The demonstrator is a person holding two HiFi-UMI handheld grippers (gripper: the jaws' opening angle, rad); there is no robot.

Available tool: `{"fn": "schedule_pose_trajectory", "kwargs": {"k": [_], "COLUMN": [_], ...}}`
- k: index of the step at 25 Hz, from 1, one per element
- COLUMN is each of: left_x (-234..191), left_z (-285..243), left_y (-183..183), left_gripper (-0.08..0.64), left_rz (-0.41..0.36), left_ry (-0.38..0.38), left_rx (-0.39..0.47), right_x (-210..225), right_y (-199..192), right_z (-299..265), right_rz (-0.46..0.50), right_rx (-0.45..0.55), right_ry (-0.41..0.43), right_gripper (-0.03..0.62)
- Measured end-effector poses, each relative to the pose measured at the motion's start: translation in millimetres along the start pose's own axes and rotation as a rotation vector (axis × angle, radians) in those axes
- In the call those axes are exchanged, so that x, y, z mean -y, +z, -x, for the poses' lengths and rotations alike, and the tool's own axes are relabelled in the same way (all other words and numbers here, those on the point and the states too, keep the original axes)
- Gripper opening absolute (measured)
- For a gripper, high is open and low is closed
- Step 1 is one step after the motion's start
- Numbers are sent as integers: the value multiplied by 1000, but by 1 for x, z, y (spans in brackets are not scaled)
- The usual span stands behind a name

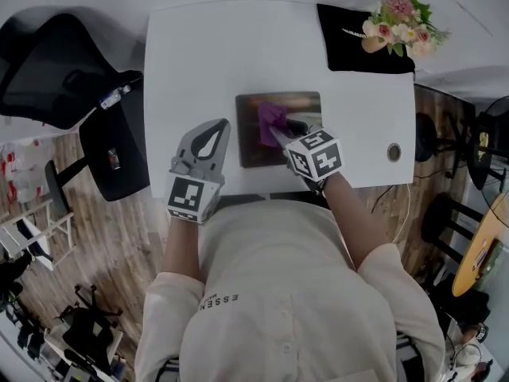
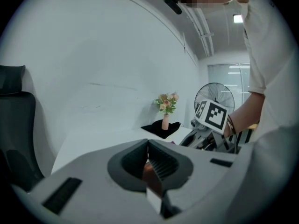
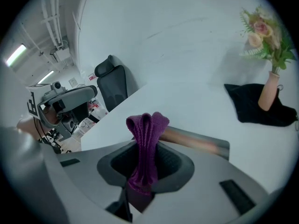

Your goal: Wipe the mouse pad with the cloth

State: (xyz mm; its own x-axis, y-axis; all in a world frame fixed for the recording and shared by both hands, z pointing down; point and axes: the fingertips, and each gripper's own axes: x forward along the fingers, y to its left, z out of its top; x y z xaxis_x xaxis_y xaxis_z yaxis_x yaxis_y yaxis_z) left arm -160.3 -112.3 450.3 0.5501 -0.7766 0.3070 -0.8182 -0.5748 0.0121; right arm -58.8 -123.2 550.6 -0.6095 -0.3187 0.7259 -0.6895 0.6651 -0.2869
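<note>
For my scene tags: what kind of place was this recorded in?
Probably an office or lab: a white desk with a mouse pad, a black office chair beside it, and a standing fan nearby.

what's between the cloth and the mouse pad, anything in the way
Nothing visible. The right gripper is shut on the cloth directly over the mouse pad, whose surface looks bare. The left gripper sits beside the pad's left edge, and the flower vase stands well beyond it.
</note>
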Motion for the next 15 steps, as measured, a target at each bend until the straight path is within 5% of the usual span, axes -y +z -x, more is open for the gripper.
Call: {"fn": "schedule_pose_trajectory", "kwargs": {"k": [15], "left_x": [-24], "left_z": [51], "left_y": [-25], "left_gripper": [3], "left_rz": [14], "left_ry": [7], "left_rx": [-12], "right_x": [-56], "right_y": [-16], "right_z": [-61], "right_rz": [69], "right_rx": [-125], "right_ry": [17], "right_gripper": [100]}}
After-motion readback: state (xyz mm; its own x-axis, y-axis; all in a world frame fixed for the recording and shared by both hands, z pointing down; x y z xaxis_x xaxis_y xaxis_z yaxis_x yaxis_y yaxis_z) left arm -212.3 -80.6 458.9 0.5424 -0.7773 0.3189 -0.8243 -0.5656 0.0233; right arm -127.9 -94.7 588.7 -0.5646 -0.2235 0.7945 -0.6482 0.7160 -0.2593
